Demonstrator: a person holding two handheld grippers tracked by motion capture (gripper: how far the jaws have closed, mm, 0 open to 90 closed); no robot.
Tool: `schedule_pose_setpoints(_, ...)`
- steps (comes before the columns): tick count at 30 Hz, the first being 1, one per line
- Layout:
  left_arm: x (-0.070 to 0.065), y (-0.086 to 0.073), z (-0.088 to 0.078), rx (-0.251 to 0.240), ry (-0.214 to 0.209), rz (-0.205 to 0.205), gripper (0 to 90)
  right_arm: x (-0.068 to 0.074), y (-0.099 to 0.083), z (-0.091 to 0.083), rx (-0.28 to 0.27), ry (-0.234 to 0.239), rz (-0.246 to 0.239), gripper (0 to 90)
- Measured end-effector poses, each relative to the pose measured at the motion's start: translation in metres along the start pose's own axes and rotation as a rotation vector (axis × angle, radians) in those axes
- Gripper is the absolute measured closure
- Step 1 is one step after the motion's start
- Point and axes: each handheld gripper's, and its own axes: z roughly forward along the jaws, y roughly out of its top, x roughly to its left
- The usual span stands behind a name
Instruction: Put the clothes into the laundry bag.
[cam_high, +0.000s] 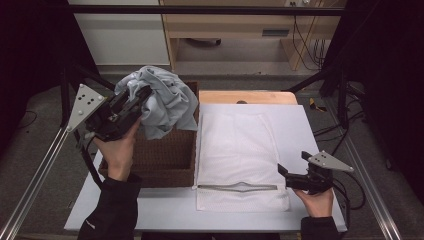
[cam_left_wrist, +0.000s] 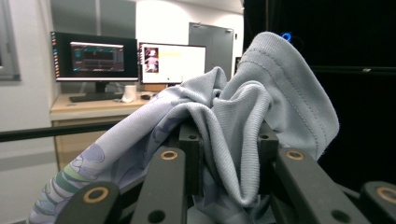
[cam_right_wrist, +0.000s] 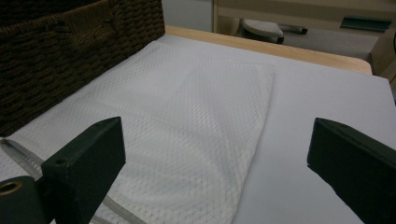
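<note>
Two grippers are in my hands at the white table (cam_high: 310, 130). Largest on it is the brown wicker basket (cam_high: 165, 160) at the left, then the white mesh laundry bag (cam_high: 235, 150) lying flat beside it, zipper toward me. Above the basket, my left gripper (cam_high: 142, 97) has its jaws pinched on a bunched grey garment (cam_high: 167, 100), lifted clear. My right gripper (cam_high: 281, 171) hovers wide open and empty at the bag's near right corner.

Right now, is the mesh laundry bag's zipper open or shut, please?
Shut, it seems: the zipper runs as one closed line across the flat mesh bag.
</note>
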Motion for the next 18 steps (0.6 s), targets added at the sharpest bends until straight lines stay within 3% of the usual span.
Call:
schedule_pose_setpoints(4, -0.011, 0.009, 0.004, -0.023, -0.025, 0.018, 71.9, 0.000, 0.000, -0.001, -0.003, 0.002, 0.005, 4.7)
schedule_pose_setpoints(7, -0.022, 0.012, 0.009, -0.012, -0.052, 0.011, 71.9, -0.001, 0.000, -0.001, -0.005, 0.001, 0.005, 4.7)
schedule_pose_setpoints(18, -0.062, 0.007, 0.034, 0.006, -0.155, 0.015, 71.8, -0.004, 0.001, -0.006, -0.014, -0.014, 0.000, 5.4)
